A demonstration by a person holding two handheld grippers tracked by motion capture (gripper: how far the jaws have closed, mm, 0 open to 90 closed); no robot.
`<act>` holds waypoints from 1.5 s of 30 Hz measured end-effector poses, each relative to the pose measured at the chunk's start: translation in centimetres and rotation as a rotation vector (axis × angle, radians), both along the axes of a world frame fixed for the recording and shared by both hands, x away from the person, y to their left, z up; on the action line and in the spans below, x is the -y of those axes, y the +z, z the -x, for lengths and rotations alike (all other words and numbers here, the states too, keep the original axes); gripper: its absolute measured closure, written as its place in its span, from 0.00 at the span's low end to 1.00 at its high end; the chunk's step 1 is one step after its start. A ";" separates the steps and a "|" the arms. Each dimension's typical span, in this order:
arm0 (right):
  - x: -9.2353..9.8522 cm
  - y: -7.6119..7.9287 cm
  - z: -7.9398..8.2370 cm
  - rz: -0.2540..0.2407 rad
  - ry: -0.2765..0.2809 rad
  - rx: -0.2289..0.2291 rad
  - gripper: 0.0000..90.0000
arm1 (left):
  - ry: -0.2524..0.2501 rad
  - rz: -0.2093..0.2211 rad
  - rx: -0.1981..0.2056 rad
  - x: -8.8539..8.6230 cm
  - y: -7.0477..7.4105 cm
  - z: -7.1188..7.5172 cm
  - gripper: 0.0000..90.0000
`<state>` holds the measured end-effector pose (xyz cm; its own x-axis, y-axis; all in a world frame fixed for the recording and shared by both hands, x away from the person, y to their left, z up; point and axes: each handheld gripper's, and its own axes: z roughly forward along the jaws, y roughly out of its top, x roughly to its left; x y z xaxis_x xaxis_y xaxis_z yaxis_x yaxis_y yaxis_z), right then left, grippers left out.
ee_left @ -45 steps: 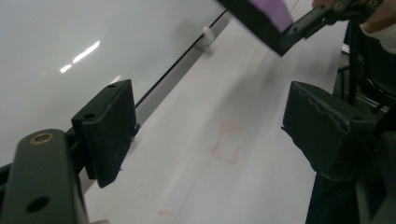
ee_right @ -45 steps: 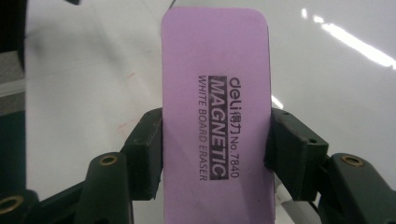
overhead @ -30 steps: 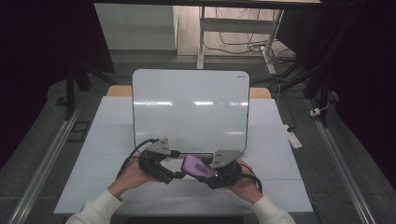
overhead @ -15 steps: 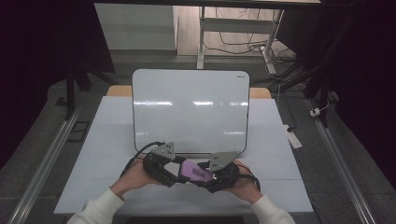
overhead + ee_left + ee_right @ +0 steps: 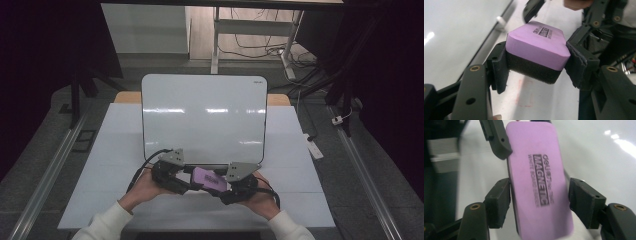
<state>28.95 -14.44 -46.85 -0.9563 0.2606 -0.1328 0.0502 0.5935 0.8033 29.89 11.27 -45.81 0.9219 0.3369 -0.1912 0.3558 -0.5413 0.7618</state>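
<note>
Near the counter's [image 5: 120, 150] front edge, before the whiteboard [image 5: 204, 117], the left claw [image 5: 536, 62] has just clamped the purple eraser [image 5: 537, 47]; earlier it stood wide. The right claw [image 5: 539, 202], just widening, brackets the eraser loosely.

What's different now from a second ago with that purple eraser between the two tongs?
The left tongs have just closed on the purple eraser, gripping its sides. The right tongs have just been opening; a gap shows beside the eraser. Both hands, the eraser and the whiteboard stayed put.
</note>
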 end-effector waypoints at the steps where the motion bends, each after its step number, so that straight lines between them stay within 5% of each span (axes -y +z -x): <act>1: 0.1 0.1 0.2 0.004 -0.027 0.033 0.37 | 0.017 0.006 -0.008 -0.2 0.0 -0.1 0.44; 9: 0.5 0.8 1.4 -0.022 -0.123 0.184 0.41 | 0.130 0.078 -0.062 -1.2 0.0 -0.9 0.44; 16: 0.1 0.8 2.4 0.022 -0.169 0.316 0.44 | 0.181 0.119 -0.103 -1.4 0.0 -1.2 0.44; 28: -1.2 -0.1 2.7 0.122 -0.182 0.388 0.45 | 0.196 0.163 -0.169 -0.3 -0.7 -1.7 0.44; 37: -1.6 -0.7 3.2 0.211 -0.194 0.504 0.59 | 0.181 0.180 -0.219 0.3 -0.9 -1.8 0.43; 41: -1.9 -0.9 3.5 0.247 -0.195 0.565 0.66 | 0.189 0.188 -0.209 0.3 -0.9 -1.8 0.43; 45: -1.8 -0.7 3.5 0.240 -0.207 0.565 0.70 | 0.196 0.207 -0.179 0.2 -0.8 -1.7 0.37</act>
